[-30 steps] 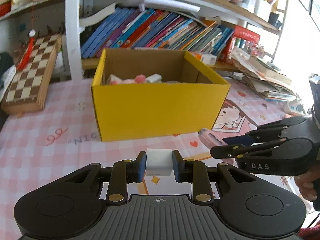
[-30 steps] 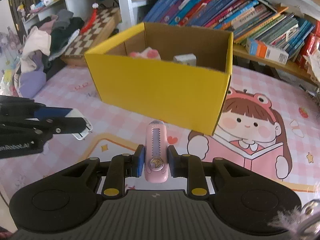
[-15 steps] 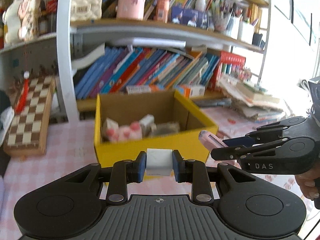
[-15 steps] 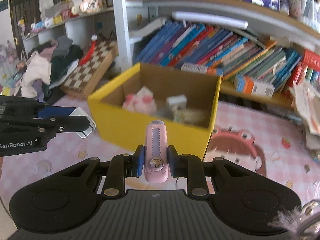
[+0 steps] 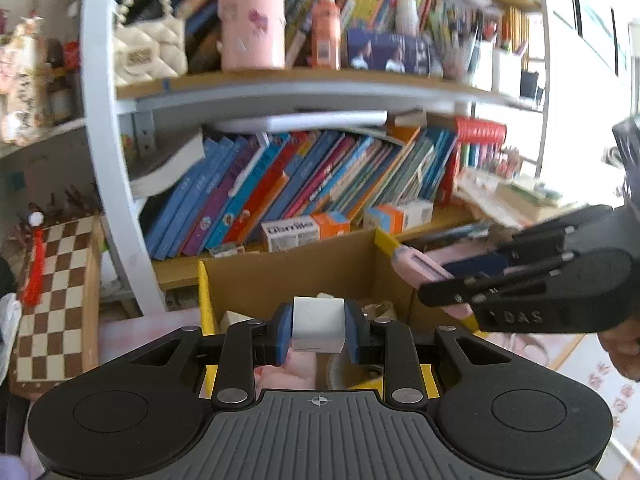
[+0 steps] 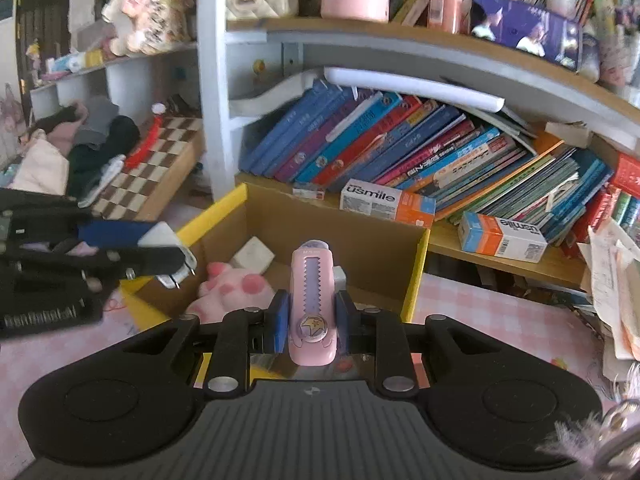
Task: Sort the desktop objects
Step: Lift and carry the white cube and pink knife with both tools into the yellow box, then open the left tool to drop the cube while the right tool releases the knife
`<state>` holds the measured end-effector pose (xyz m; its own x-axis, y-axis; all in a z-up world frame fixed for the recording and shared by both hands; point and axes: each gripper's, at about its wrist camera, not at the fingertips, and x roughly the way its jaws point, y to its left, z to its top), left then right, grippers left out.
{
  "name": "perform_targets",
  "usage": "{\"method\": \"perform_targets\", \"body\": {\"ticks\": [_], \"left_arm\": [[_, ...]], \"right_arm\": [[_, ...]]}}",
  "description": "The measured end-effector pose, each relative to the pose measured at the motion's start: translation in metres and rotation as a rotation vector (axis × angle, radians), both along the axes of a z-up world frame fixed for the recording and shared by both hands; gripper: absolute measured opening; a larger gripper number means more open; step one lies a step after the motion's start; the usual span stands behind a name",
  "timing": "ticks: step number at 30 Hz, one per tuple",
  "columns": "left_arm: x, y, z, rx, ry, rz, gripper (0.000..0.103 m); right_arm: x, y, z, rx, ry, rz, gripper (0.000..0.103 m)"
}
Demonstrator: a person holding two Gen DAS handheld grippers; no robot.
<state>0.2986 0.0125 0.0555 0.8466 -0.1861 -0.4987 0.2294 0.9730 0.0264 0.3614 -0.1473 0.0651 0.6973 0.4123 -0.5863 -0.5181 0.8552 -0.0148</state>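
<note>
Left wrist view shows the left tool (image 5: 318, 334) gripping a white plug adapter (image 5: 318, 323) between its blue pads, and it hangs above the open yellow cardboard box (image 5: 204, 292), over the near part of the inside. Right wrist view shows the right tool (image 6: 309, 322) clamped on a pink utility knife (image 6: 311, 304), which points forward over the same box, near its right wall (image 6: 416, 276). Inside the box lie a pink plush toy (image 6: 232, 284) and a white block (image 6: 254, 258); other contents are too hidden to name. The step in hand, as I judge it, is to release both objects into the box. To do it well, each tool should go lower first, so the fall is short and nothing bounces out over the rim. The adapter has metal prongs (image 6: 182, 276), so it is better to let it go beside the plush toy, not on hard things. The two tools are near each other above the box, so I would open one, take it away, then open the other. The knife should drop flat, well inside the wall.
</note>
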Motion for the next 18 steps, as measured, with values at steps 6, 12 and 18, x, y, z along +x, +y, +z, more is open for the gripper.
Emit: {"method": "perform_targets", "body": {"ticks": [6, 12, 18], "left_arm": [[0.036, -0.008, -0.020, 0.013, 0.072, 0.005, 0.026], [0.051, -0.012, -0.036, 0.025, 0.123, 0.003, 0.026], [0.067, -0.011, -0.051, 0.037, 0.204, 0.003, 0.026]], "right_arm": [[0.039, 0.016, -0.019, -0.045, 0.040, 0.003, 0.023], [0.063, 0.024, -0.034, -0.061, 0.091, 0.024, 0.023], [0.093, 0.039, -0.041, -0.113, 0.116, 0.063, 0.023]]}}
